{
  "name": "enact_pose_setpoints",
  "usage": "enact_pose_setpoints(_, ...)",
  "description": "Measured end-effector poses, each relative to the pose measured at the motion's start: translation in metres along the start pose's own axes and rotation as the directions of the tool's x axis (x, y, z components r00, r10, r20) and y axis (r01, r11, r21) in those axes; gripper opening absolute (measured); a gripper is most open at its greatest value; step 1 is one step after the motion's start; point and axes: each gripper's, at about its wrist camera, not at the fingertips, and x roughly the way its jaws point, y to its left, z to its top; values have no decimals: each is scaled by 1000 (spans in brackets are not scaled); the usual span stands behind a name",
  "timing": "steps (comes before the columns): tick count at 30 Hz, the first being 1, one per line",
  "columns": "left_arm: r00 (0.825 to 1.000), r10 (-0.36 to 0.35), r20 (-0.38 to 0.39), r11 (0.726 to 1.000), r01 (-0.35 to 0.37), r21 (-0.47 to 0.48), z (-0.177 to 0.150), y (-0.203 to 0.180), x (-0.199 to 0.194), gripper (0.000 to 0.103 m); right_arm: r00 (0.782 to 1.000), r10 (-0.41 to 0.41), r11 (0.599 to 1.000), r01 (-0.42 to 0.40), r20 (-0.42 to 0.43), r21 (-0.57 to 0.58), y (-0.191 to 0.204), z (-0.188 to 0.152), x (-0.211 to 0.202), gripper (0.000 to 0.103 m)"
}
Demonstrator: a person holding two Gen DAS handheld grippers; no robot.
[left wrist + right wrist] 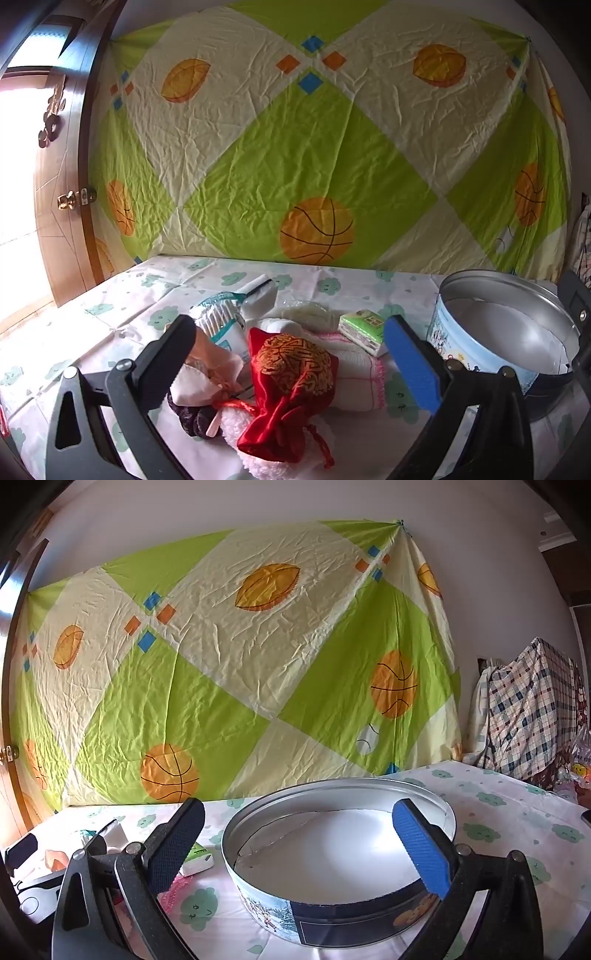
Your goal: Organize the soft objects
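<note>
Red satin pouch (295, 373), gold pattern, drawstring, atop fluffy white pile; round tin (332, 853) empty. Left gripper (291, 347) jaws spread, right gripper (299, 834) likewise, nothing pinched.

Behind my table hangs a crumpled bedsheet (295, 147) in green and cream diamonds, printed with orange basketballs; it covers most of the white wall (480, 572); a wooden door (62, 184) with a brass knob stands at its left; a checked cloth bundle (528, 709) sits in the far right corner; a cloud-print tablecloth (517, 812) covers the table.
</note>
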Motion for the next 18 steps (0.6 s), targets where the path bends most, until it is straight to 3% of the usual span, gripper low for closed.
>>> enact_pose_setpoints(18,1000,1,-2,1000,-1,0,0,-1,0,103,1000,-4,1000,4,3,0,0,0,-1,103)
